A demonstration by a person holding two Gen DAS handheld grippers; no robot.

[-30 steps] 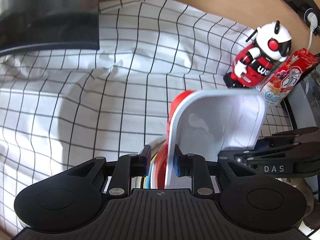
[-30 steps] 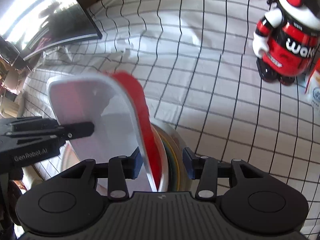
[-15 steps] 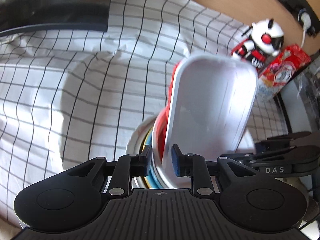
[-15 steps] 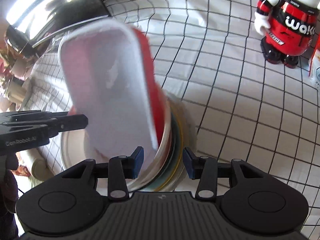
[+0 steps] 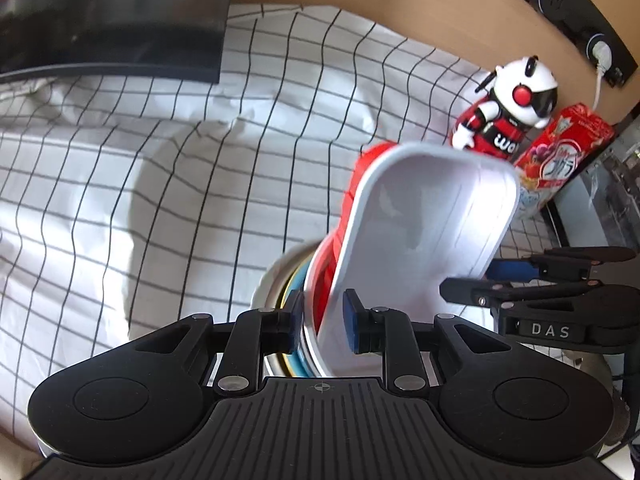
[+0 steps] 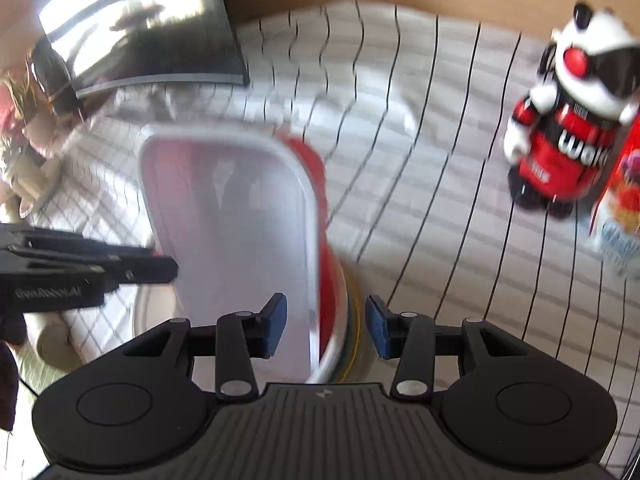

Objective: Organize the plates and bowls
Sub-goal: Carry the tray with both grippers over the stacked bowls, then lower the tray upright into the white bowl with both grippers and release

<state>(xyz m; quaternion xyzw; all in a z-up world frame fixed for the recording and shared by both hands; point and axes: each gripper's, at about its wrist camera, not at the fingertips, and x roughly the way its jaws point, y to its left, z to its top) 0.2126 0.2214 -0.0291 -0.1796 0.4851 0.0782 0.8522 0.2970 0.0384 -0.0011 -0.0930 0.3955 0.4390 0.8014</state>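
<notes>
A stack of dishes is held up over the checked cloth. A white rectangular plate (image 5: 432, 220) is on top, a red plate (image 5: 352, 184) under it, and round rims of a bowl (image 5: 276, 280) below. My left gripper (image 5: 322, 322) is shut on the near edge of the stack. My right gripper (image 6: 326, 328) has its jaws wider, either side of the stack's other edge, around the white plate (image 6: 236, 220) and red plate (image 6: 320, 208); the view is blurred. Each gripper shows in the other's view.
A red and white toy robot (image 5: 508, 112) and a red snack box (image 5: 560, 160) stand at the far right. A dark monitor (image 5: 104, 16) is at the far left. The checked cloth (image 5: 160, 180) covers the table.
The stack has tilted and shifted in the views as both grippers moved. The right gripper's jaws have opened wider around the stack edge.
</notes>
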